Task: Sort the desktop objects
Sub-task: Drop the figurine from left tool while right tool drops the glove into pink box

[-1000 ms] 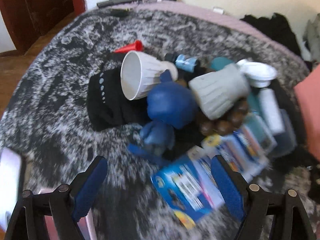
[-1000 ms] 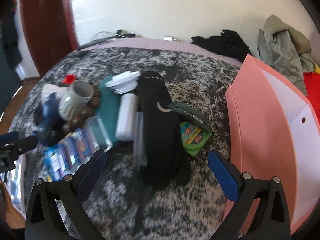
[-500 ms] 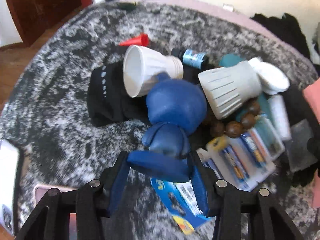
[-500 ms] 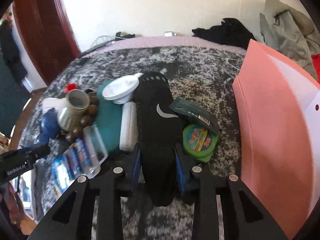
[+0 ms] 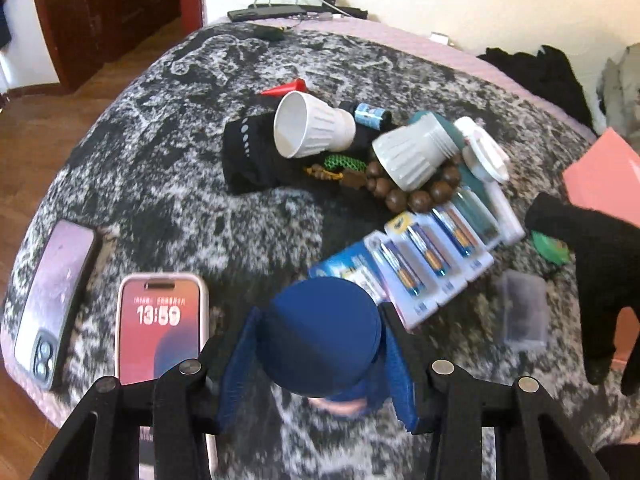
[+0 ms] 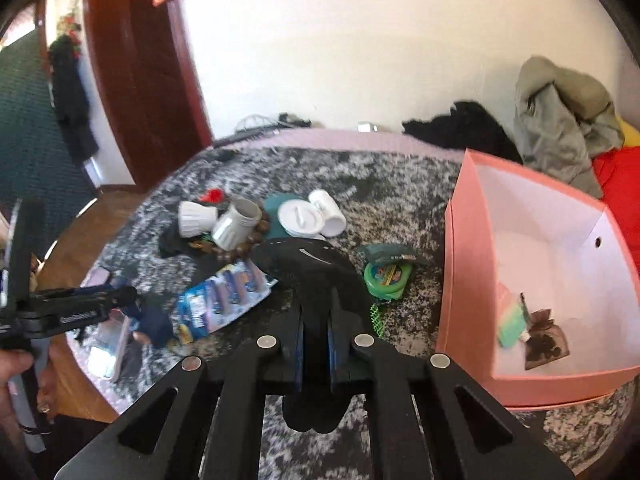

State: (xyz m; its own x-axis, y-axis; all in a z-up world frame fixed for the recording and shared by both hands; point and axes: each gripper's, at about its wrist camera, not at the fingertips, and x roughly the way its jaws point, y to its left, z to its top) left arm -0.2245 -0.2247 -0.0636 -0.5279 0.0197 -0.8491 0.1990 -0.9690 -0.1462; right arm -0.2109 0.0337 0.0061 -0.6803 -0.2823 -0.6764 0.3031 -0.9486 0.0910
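1. Blue figure (image 5: 320,332) was clamped between the left gripper's (image 5: 316,360) pads, lifted off the blanket (image 5: 160,184), beside the phone (image 5: 160,320).
2. Black glove (image 6: 316,280) was pinched tight in the right gripper (image 6: 314,340), hanging above the blanket.
3. Pink box (image 6: 468,240) sat right of the glove, near the green tape (image 6: 386,276).
4. Battery pack (image 5: 420,256), beads (image 5: 412,196) and two white cups (image 5: 312,128) stayed in the pile.

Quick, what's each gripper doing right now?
Left gripper: closed on the blue figure, lifted off the pile.
Right gripper: closed on the black glove.
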